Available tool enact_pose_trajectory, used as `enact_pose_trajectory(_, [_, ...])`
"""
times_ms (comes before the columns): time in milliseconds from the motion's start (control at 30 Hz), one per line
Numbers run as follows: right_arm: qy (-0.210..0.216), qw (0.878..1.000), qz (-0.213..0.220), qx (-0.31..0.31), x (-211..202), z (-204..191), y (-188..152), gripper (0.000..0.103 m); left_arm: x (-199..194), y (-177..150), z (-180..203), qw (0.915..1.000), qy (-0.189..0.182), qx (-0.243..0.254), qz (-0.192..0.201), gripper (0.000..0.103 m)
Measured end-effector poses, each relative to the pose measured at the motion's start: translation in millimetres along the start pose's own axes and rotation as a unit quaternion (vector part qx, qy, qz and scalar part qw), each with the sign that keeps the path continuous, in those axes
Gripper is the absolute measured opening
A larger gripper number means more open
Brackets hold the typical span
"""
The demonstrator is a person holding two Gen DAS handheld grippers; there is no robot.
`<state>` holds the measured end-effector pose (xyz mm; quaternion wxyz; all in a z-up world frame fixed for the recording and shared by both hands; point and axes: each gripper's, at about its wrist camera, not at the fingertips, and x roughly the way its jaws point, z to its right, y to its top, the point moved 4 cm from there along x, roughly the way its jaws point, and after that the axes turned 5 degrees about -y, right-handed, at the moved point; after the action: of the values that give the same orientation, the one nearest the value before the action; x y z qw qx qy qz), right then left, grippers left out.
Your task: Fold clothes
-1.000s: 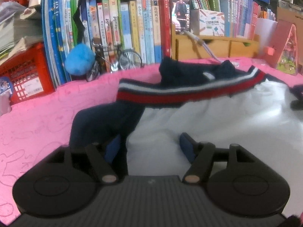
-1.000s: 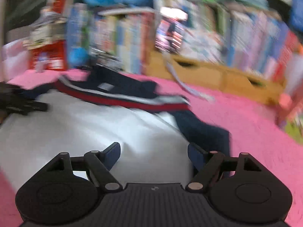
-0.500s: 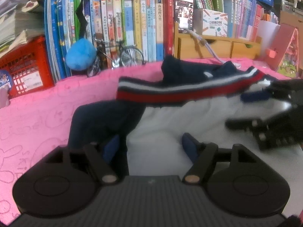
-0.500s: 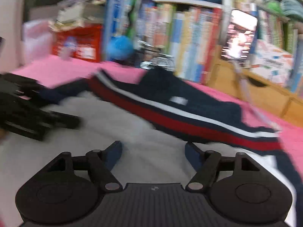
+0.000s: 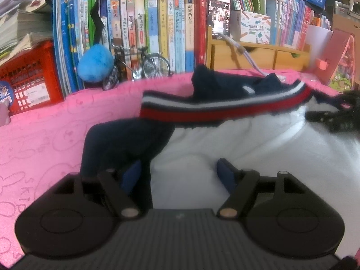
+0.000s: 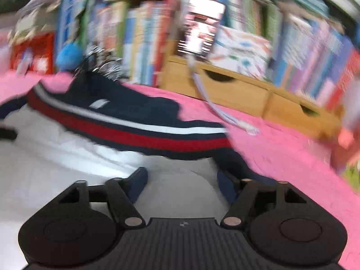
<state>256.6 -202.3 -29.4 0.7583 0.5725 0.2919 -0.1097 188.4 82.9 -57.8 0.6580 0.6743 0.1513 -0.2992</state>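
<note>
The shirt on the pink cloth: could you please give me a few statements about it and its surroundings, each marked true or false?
1. The shirt lies on a pink cloth. True.
2. The left gripper is shut on a sleeve. False: its jaws stand open, white fabric between them.
3. A red stripe crosses the shirt. True.
4. A toy bicycle lies on the shirt. False: it stands by the books, behind the shirt.
5. The right gripper is open. True.
</note>
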Motion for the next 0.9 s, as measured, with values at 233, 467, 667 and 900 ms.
enact_pose_trajectory(233, [0.005,0.999,-0.020,0.037,8.1,10.9,-1.8,0.078,0.6,-0.6,0.4,1.0000,0.001,0.002,0.000,0.076])
enact_pose_trajectory(467, [0.009,0.996,-0.041,0.075,16.2,21.8,-3.5,0.085,-1.1,0.6,3.0,0.9999,0.013,0.009,0.006,0.080])
enact_pose_trajectory(667, [-0.005,0.996,-0.046,0.082,18.9,21.0,-3.8,0.094,-30.7,16.3,54.0,0.9964,0.021,0.068,0.046,0.074])
enact_pose_trajectory(900, [-0.006,0.995,-0.047,0.083,20.1,21.0,-4.1,0.095,7.6,42.7,99.3,0.9978,-0.029,0.053,0.029,0.074])
